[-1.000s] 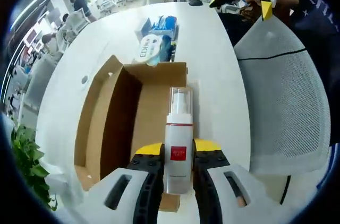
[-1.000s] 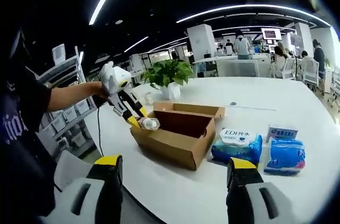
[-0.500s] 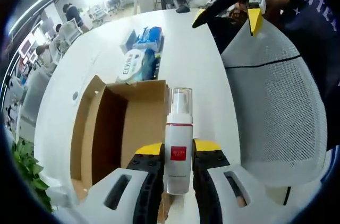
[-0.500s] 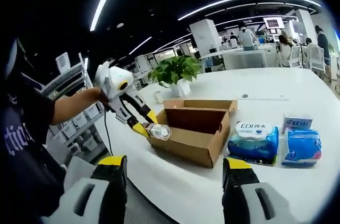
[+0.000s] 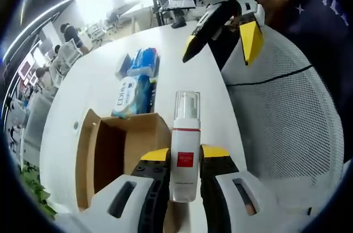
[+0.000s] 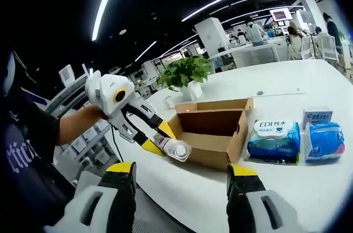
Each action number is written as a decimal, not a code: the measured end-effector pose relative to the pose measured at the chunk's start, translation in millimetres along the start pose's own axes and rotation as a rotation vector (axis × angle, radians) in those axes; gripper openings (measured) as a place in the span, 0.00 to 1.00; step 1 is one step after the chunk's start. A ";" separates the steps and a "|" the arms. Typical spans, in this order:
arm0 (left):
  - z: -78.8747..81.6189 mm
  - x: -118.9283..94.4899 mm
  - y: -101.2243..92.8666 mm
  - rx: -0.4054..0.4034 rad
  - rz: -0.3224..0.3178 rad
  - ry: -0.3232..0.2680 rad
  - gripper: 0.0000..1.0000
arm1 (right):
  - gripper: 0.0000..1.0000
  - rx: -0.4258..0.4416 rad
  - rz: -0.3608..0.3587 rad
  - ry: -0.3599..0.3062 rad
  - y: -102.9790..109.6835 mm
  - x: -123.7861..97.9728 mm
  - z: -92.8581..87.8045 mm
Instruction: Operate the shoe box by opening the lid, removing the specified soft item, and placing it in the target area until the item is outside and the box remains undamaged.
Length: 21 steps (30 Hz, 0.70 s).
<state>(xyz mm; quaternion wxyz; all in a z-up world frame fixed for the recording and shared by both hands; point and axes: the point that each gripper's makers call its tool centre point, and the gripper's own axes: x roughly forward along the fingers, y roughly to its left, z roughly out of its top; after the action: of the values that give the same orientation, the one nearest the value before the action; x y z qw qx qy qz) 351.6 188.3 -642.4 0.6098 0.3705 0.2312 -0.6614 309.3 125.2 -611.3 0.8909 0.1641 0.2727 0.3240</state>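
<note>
Bottle (image 5: 184,155): pinched between the jaws of the left gripper (image 5: 184,173), long axis along them, cap forward, carried clear of the shoe box (image 6: 212,137) toward the desk (image 5: 102,73) near edge. Right gripper (image 6: 179,200): spread, nothing held, well apart from the bottle.

Your right gripper (image 6: 180,180) hangs with jaws apart; beyond, your left gripper (image 6: 160,142) clamps a bottle (image 6: 174,148) beside the open box (image 6: 212,132).

Both views face each other across the open box (image 5: 118,150) (image 6: 212,133).
</note>
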 end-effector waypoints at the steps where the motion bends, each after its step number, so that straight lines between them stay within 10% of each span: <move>1: 2.2 1.0 -0.6 0.006 0.003 -0.008 0.18 | 0.63 0.006 0.002 0.001 0.5 0.9 -0.8; 21: 36.3 10.6 -19.0 0.115 0.035 -0.122 0.18 | 0.53 0.122 0.036 -0.016 6.2 10.1 -3.8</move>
<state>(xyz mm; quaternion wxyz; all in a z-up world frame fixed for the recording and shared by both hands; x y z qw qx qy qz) 325.7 156.9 -630.9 0.6119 0.3678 0.1489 -0.6842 310.6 137.0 -615.2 0.8755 0.2254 0.2820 0.3212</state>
